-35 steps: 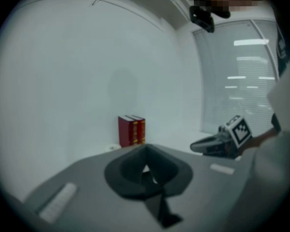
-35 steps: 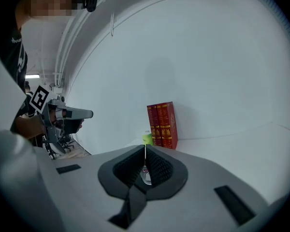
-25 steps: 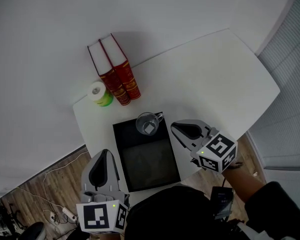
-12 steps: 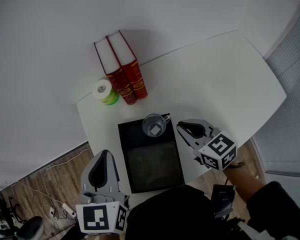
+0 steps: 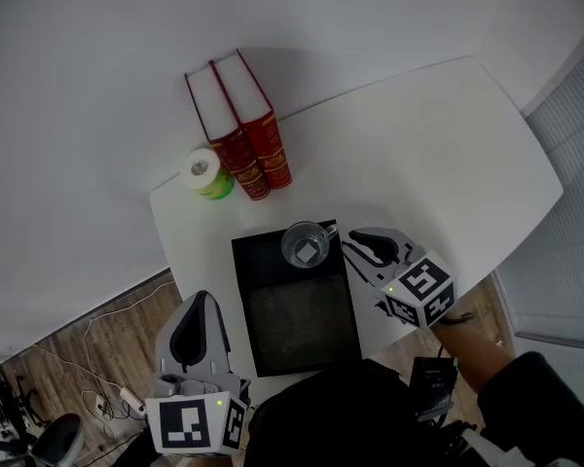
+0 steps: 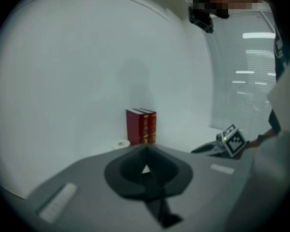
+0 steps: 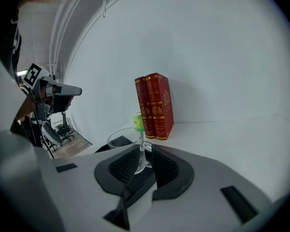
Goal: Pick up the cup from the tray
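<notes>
A clear glass cup (image 5: 305,244) with a handle stands upright at the far end of the black tray (image 5: 302,309). My right gripper (image 5: 355,246) is at the cup's right side, low over the tray's edge. In the right gripper view the cup (image 7: 125,146) has its near wall and handle between the ribbed pads (image 7: 122,167). The right gripper (image 7: 144,151) jaws are opening, with a gap showing on both sides of the glass. My left gripper (image 5: 200,305) hangs off the table's near left, shut and empty, and appears closed in its own view (image 6: 145,151).
Two red books (image 5: 238,125) stand upright at the back of the white table (image 5: 419,144), beside a green-and-white roll (image 5: 204,175). The table's right half is bare. Wooden floor with cables lies at the lower left (image 5: 97,358). A person's dark sleeve shows at the bottom.
My right gripper has moved left up to the cup, and its jaws have parted around the cup's wall and handle. The left gripper has stayed put.
</notes>
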{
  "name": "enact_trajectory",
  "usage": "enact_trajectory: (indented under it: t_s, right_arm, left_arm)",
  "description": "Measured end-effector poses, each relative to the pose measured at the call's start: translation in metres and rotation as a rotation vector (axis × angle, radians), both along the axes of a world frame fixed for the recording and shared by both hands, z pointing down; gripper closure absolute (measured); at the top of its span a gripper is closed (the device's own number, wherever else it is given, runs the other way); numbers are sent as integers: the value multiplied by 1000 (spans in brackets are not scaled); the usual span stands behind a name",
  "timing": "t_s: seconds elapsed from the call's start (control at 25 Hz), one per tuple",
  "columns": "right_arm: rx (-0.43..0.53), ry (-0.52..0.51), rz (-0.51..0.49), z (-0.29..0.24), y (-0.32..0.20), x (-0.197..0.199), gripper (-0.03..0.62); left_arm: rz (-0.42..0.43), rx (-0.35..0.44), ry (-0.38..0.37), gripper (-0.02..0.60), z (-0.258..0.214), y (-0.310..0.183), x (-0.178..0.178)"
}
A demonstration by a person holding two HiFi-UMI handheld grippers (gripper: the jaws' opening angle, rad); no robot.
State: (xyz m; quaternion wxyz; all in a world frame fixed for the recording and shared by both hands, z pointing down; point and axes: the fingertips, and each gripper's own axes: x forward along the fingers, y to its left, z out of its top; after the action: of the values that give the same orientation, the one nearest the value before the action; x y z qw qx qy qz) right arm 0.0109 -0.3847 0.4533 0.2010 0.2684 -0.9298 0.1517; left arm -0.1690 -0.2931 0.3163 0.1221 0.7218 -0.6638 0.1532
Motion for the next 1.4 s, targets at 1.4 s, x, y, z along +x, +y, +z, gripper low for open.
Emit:
enact_trajectory:
  t_s: [1.4]
  right_arm:
    - [5,86,-3,38,-22,-12,482]
  left_arm:
    - [-14,-33,7,581,14,-20,-6]
